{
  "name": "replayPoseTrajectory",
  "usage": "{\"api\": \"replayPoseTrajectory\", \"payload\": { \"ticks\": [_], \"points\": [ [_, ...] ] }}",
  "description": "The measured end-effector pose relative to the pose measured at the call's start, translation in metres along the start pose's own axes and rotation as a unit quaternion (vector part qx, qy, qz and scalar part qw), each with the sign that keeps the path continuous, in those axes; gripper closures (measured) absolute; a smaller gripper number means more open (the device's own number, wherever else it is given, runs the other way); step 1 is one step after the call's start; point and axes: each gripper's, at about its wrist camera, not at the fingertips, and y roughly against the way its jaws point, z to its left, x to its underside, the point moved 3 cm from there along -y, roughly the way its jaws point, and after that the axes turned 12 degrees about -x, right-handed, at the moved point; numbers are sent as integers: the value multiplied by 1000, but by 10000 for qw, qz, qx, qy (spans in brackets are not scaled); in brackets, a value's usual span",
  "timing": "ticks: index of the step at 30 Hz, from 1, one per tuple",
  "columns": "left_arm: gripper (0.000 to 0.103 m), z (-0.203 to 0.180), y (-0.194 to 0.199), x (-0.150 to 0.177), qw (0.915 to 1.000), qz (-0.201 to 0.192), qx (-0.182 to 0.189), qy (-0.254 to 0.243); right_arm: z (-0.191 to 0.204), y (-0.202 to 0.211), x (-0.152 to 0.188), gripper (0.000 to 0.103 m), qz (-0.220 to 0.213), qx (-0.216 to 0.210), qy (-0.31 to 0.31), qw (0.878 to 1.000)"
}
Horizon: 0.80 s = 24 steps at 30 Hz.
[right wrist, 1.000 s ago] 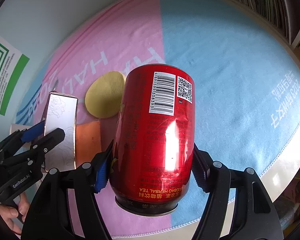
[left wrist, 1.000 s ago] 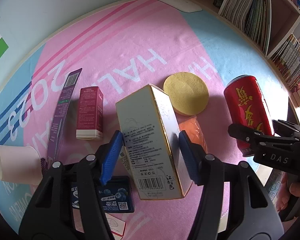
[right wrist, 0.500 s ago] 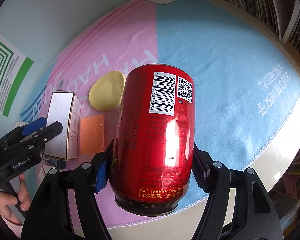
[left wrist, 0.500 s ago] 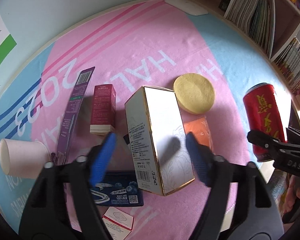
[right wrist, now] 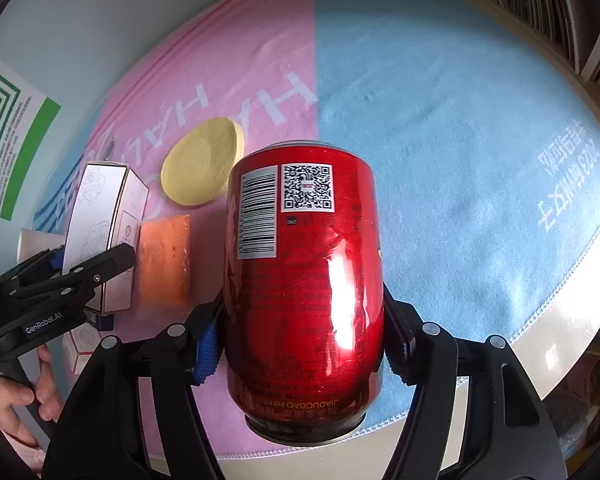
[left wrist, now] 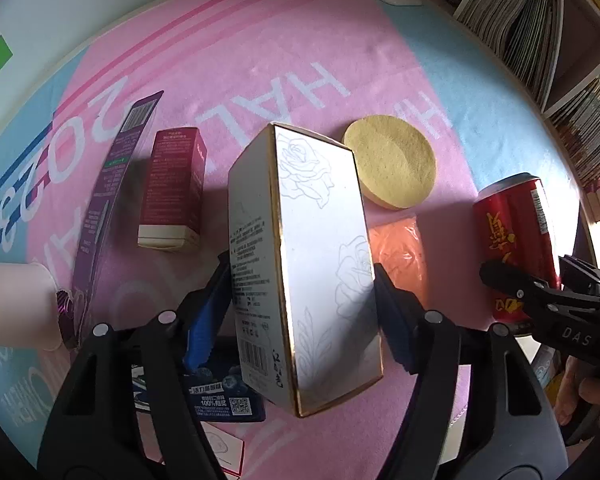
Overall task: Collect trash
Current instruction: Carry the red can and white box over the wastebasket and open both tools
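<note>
My left gripper [left wrist: 300, 312] is shut on a tall white box with gold edges and rose drawings [left wrist: 320, 264] and holds it above the pink and blue mat [left wrist: 260, 60]. The box also shows in the right wrist view [right wrist: 100, 232], held by the left gripper [right wrist: 88, 268]. My right gripper [right wrist: 300, 340] is shut on a red herbal tea can [right wrist: 304, 280], lifted off the mat. The can [left wrist: 516, 236] and the right gripper [left wrist: 540, 292] appear at the right of the left wrist view.
On the mat lie a yellow round sponge [left wrist: 392, 168], an orange wrapper [left wrist: 400, 248], a maroon carton [left wrist: 174, 188], a purple package [left wrist: 108, 200], a paper cup [left wrist: 12, 304], a dark blue packet [left wrist: 224, 396] and a small white card [left wrist: 224, 448]. Bookshelves [left wrist: 540, 48] stand at the right.
My left gripper has lifted and turned the white box, so its rose face now shows. The red can has risen slightly and stays clamped in my right gripper.
</note>
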Motion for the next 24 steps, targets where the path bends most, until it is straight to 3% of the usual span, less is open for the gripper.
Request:
{"api": "replayPoseTrajectory", "payload": {
  "ticks": [6,13,17,24],
  "points": [
    [38,13,28,3,9995,-311,4,-13,3,15,-2,38,-266,-107,-39,9996],
    [38,3,71,3,9969,-741,59,-240,4,46,9,38,-529,-206,-48,9984],
    [38,-20,91,12,9943,-892,200,-546,-4,70,21,37,-780,-184,-188,9966],
    [38,-94,102,34,9842,-937,507,-1417,-41,112,69,37,-1205,17,-798,9895]
  ]
}}
